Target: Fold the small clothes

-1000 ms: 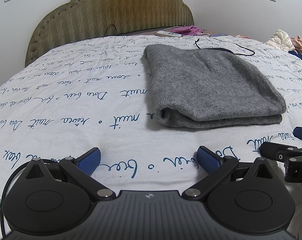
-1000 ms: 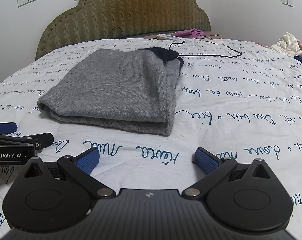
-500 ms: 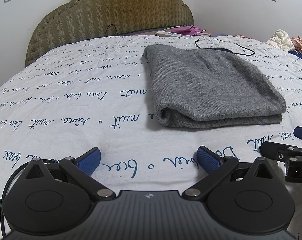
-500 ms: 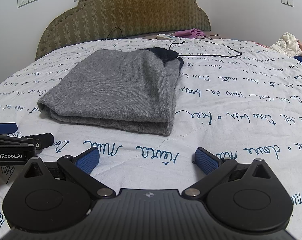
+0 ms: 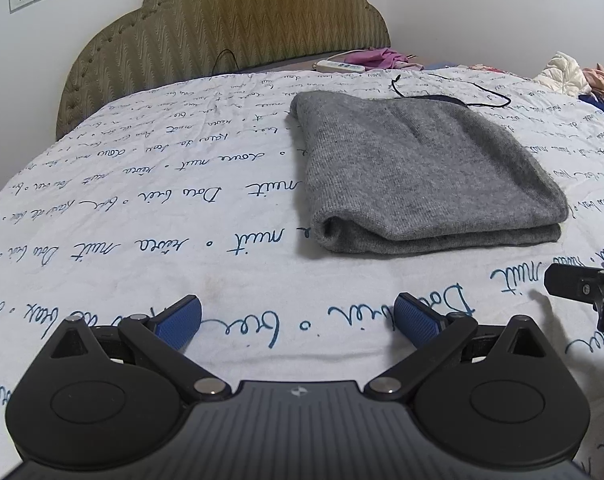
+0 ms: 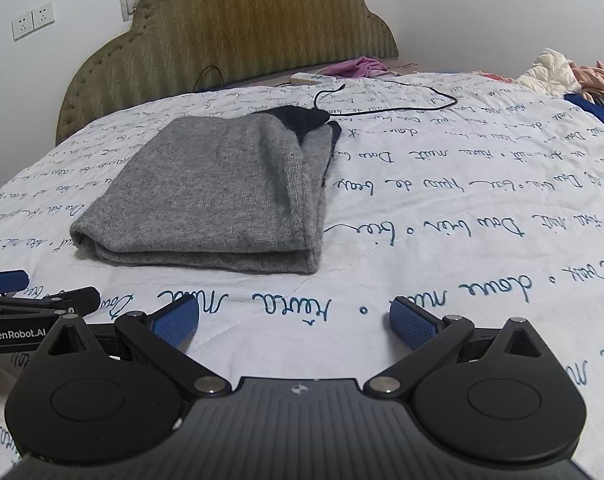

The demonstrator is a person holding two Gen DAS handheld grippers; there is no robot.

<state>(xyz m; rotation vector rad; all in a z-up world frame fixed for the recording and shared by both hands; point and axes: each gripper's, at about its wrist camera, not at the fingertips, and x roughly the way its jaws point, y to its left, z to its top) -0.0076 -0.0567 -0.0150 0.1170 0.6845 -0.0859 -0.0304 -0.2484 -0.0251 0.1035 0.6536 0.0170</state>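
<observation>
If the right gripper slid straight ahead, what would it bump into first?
Probably the near right corner of the folded grey sweater. The open right gripper has only bare bedspread before it, though depth is uncertain.

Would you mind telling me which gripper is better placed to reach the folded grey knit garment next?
Neither clearly: the folded grey knit garment lies between both open grippers, right of the left gripper and left of the right gripper.

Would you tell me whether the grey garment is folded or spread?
Folded: the grey garment lies as a compact rectangle, with stacked layers along its near edge.
</observation>
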